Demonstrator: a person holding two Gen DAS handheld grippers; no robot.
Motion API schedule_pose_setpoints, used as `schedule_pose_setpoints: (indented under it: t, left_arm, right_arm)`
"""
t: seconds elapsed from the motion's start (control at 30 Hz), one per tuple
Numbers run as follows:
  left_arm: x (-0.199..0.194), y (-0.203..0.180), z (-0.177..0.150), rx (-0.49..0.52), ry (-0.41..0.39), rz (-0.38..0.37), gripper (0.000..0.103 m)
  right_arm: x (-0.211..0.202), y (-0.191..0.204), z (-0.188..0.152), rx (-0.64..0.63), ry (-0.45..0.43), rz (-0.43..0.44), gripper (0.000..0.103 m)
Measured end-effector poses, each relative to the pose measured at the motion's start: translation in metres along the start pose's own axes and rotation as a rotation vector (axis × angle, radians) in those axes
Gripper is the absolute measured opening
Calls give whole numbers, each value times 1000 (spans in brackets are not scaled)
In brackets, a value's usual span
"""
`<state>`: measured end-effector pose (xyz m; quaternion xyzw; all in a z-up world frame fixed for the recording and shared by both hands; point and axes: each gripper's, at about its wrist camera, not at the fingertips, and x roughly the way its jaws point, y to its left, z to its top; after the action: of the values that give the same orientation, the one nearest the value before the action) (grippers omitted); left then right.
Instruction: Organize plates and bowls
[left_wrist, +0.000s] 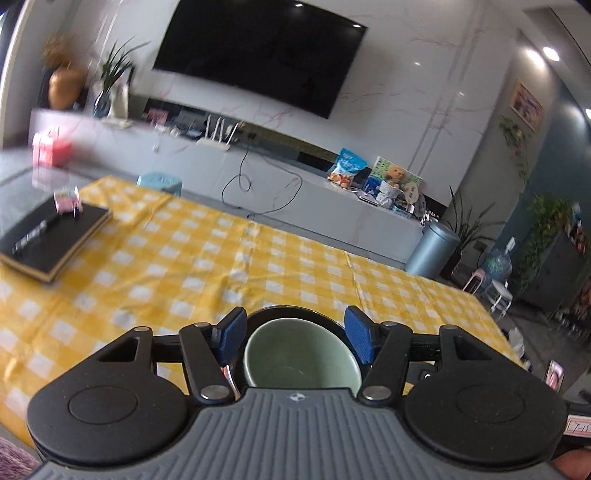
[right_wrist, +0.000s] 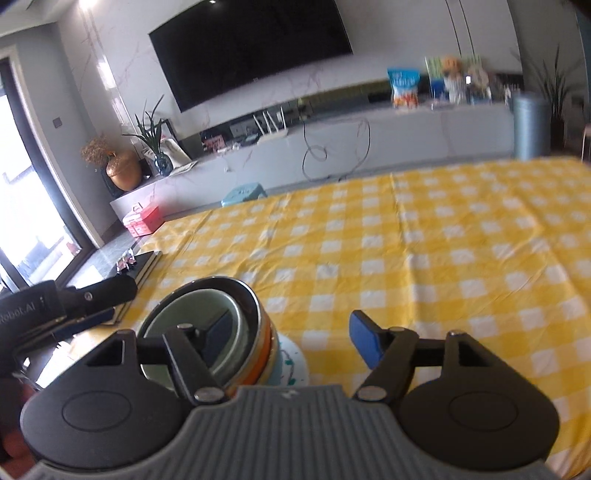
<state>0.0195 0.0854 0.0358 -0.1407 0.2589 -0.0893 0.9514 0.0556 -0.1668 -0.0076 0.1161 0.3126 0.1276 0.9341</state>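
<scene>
A pale green bowl (left_wrist: 299, 354) sits nested in a dark, shiny-rimmed bowl (left_wrist: 291, 312), just below and between my left gripper's (left_wrist: 295, 334) blue pads (left_wrist: 231, 332). The jaws stand apart and do not press on it. In the right wrist view the same stack (right_wrist: 221, 286) shows the green bowl (right_wrist: 177, 314) on top, orange-banded bowls (right_wrist: 264, 350) under it and a white plate (right_wrist: 295, 363) at the bottom. My right gripper (right_wrist: 291, 328) is open: its left pad (right_wrist: 221, 334) hangs over the bowl's inside, its right pad (right_wrist: 364, 343) well clear. My left gripper (right_wrist: 99, 304) shows at the left edge.
A yellow-and-white checked cloth (left_wrist: 258, 258) covers the table. A black book (left_wrist: 55, 236) with a small pink object (left_wrist: 68, 201) on it lies at the table's far left corner. Beyond the far edge stand a low cabinet (right_wrist: 406, 133), a grey bin (left_wrist: 432, 251) and a small blue stool (right_wrist: 243, 194).
</scene>
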Motion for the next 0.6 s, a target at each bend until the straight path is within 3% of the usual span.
schedule_pose_setpoints:
  t: [0.13, 0.37, 0.6]
  left_arm:
    - [-15, -22, -12, 128, -10, 42, 70]
    - [-29, -45, -44, 321, 1, 153, 70]
    - [-19, -49, -79, 350, 85, 224, 70]
  right_arm:
    - [-22, 5, -15, -119, -65, -46, 72]
    - [-51, 0, -46, -215, -139, -122, 73]
    - [-63, 0, -70, -271, -168, -186, 73]
